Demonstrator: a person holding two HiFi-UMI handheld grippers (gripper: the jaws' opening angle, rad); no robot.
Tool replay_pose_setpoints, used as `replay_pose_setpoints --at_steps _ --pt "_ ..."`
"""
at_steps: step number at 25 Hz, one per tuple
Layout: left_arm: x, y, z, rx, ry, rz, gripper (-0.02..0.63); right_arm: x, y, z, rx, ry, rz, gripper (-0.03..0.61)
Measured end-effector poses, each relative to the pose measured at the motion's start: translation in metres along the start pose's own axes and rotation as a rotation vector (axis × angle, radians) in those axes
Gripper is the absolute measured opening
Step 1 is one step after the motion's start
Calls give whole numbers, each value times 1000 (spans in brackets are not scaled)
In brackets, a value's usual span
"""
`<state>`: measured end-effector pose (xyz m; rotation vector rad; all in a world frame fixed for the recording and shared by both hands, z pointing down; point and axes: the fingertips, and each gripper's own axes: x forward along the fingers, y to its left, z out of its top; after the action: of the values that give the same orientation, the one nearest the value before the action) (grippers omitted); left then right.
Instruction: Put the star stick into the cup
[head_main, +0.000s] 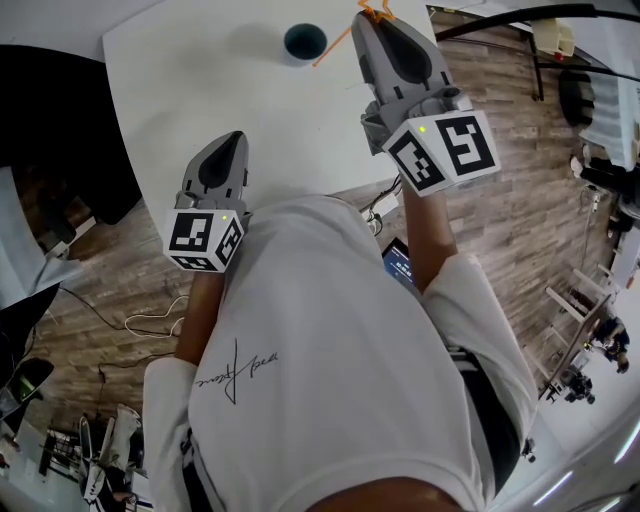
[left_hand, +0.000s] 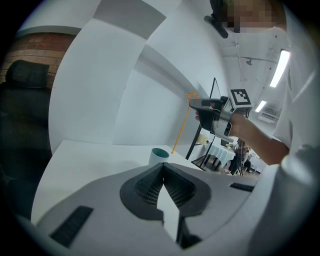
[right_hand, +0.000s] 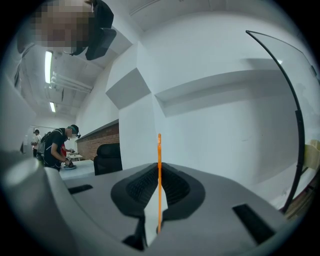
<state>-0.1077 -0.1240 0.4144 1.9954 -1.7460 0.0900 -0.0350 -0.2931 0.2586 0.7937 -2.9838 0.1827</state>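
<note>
Head view shows the right gripper (head_main: 372, 14), jaws pinching the star stick (head_main: 336, 49), its low end just beside the cup (head_main: 304, 41) on the table (head_main: 190, 90), not in yet; the left gripper (head_main: 236, 137) has jaws pressed together, empty.

Left tongs (head_main: 235, 137) low, jaws together, right tongs (head_main: 373, 14) raised, clamping star stick (right_hand: 159, 146)

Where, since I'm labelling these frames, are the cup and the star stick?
cup (left_hand: 157, 159): left gripper view, on its white outer wall.
star stick (right_hand: 159, 150): right gripper view, on the upper part of its orange shaft.
</note>
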Motion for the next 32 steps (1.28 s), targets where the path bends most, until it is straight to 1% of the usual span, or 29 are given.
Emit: replay_pose_setpoints --at_steps 4,12,22,32 --pt "1 6 -4 -8 12 3 9 7 -3 -2 2 -1 -6 23" --pt "13 4 -3 -20 32 7 9 17 -21 -8 20 21 -9 22" --pt "20 7 -6 -42 48 3 9 31 -23 -19 26 43 -2 21" --pt "29 11 -13 -62 82 -2 9 43 -31 -34 41 76 -10 23"
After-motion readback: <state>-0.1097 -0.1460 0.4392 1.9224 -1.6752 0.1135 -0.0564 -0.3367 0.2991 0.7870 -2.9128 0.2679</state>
